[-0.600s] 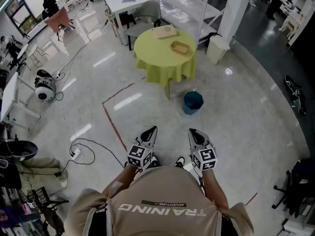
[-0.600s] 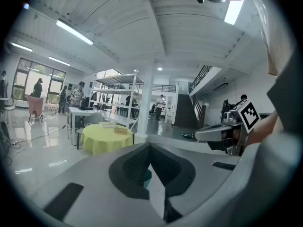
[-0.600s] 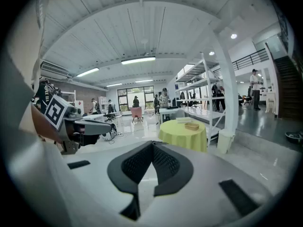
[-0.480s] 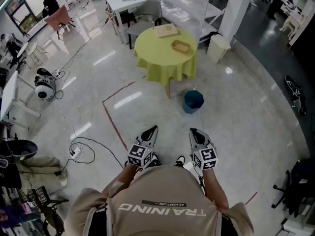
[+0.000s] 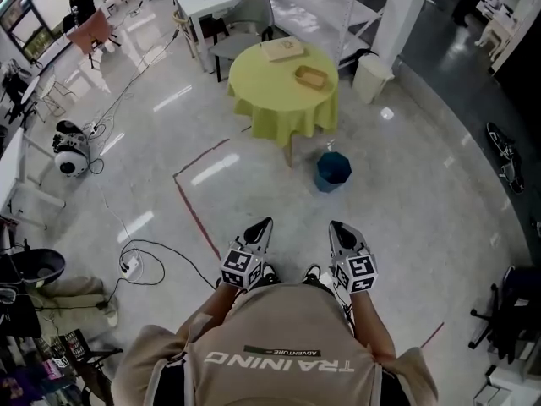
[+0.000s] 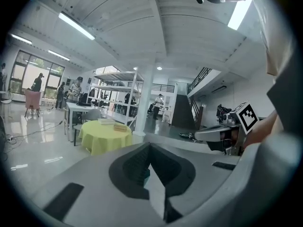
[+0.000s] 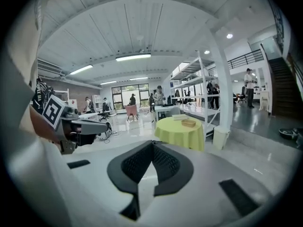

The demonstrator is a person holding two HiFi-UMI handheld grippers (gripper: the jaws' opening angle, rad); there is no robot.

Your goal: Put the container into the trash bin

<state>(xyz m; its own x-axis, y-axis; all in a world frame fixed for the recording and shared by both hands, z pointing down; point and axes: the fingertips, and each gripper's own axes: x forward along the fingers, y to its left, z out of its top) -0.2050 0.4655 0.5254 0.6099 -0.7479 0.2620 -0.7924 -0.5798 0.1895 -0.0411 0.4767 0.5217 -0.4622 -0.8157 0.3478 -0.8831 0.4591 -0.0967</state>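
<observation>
The container (image 5: pixel 310 77), a shallow tan tray, lies on a round table with a yellow-green cloth (image 5: pixel 279 100) across the floor; the right gripper view has it too (image 7: pixel 188 123). A dark blue trash bin (image 5: pixel 332 171) stands on the floor just in front of the table's right side. My left gripper (image 5: pixel 259 229) and right gripper (image 5: pixel 336 230) are held side by side in front of the person's chest, pointing toward the table, far short of it. Both pairs of jaws are shut and hold nothing (image 6: pixel 149 148) (image 7: pixel 152 144).
A flat pale box (image 5: pixel 282 50) also lies on the table. A white bin (image 5: pixel 372 78) stands by a pillar to its right, a white desk and chair (image 5: pixel 232 24) behind. Red tape lines (image 5: pixel 193 201) and a cable with a power strip (image 5: pixel 131 265) lie on the floor at left.
The head view has shifted slightly, so the table and bin sit a little differently in it. Both grippers keep their place, still shut.
</observation>
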